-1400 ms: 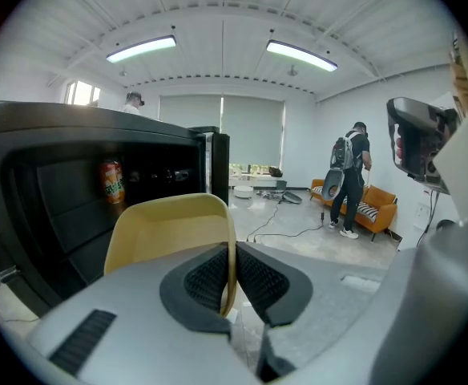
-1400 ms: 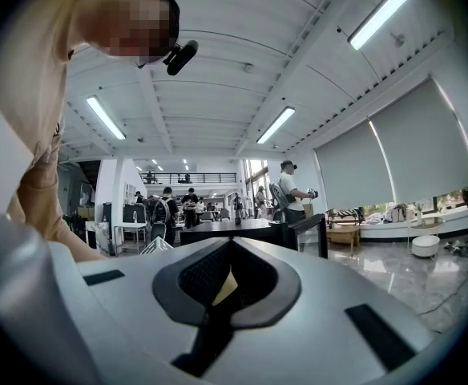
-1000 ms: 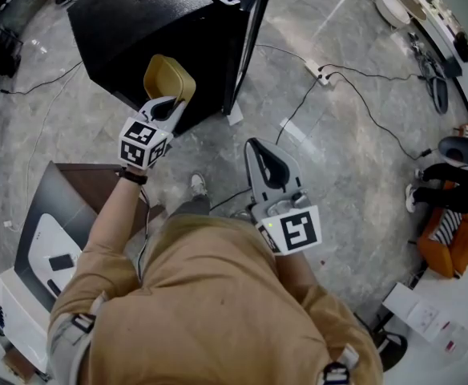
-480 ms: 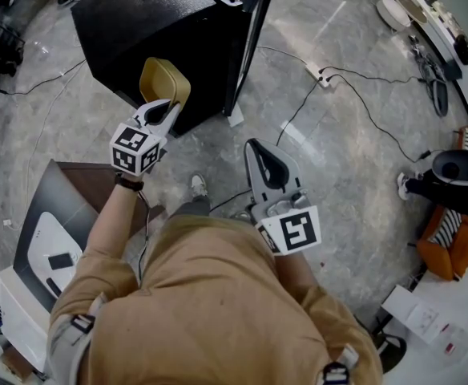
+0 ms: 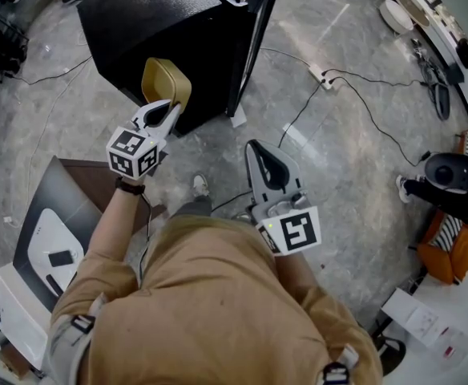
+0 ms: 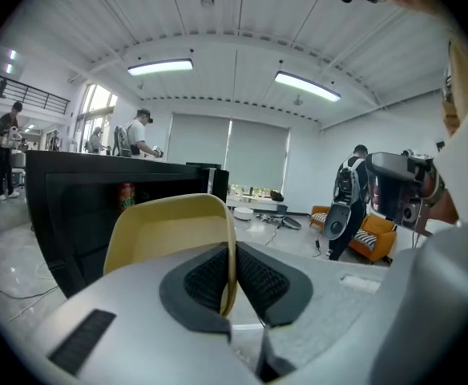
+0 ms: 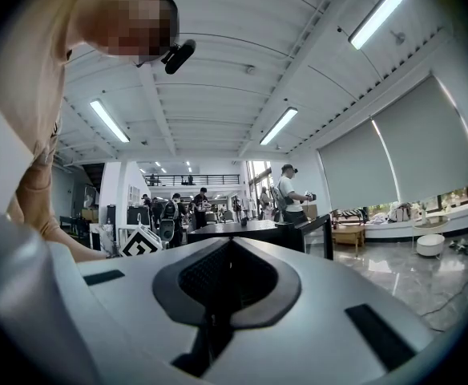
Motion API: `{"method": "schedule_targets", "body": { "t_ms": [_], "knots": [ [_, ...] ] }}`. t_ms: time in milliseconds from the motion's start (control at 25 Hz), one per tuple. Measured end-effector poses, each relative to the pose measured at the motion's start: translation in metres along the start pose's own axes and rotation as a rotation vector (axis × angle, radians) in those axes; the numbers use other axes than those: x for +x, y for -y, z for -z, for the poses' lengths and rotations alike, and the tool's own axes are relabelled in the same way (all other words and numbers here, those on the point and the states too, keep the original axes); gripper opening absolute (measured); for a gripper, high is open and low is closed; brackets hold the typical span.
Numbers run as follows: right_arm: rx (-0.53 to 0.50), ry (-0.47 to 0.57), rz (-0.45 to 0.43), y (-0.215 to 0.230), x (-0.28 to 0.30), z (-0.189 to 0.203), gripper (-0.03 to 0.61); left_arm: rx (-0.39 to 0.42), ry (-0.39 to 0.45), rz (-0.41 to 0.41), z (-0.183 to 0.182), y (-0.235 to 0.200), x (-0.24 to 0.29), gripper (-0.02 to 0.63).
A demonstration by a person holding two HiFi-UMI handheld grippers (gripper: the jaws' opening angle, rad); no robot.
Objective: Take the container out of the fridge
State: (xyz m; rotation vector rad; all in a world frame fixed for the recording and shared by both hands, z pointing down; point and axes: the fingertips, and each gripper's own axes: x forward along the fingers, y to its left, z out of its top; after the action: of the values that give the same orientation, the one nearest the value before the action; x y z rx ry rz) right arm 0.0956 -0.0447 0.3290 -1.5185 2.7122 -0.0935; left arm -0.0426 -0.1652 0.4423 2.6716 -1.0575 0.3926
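A yellow container (image 5: 164,82) is out of the black fridge (image 5: 166,30), held in the air in front of it. My left gripper (image 5: 168,112) is shut on the container's rim; in the left gripper view the thin yellow wall (image 6: 231,271) stands between the two dark pads. My right gripper (image 5: 268,165) hangs lower right of it, above the floor, shut with nothing between its pads (image 7: 227,275). The fridge door (image 5: 252,38) stands open to the right of the container.
A grey and white cabinet (image 5: 46,239) stands at my lower left. A power strip (image 5: 322,74) and cables lie on the marble floor to the right. An orange sofa (image 5: 450,251) and another person (image 5: 450,184) are at the far right.
My left gripper with the container has drifted slightly left and back. The right gripper has not moved. The person at the far right has shifted.
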Motion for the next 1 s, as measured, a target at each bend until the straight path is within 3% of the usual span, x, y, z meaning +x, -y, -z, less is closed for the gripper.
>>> {"method": "schedule_targets", "body": {
  "t_ms": [1000],
  "knots": [
    [-0.01, 0.01, 0.007, -0.004, -0.002, -0.002, 0.0, -0.094, 0.136, 0.001, -0.018, 0.012, -0.036, 0.02]
  ]
}}
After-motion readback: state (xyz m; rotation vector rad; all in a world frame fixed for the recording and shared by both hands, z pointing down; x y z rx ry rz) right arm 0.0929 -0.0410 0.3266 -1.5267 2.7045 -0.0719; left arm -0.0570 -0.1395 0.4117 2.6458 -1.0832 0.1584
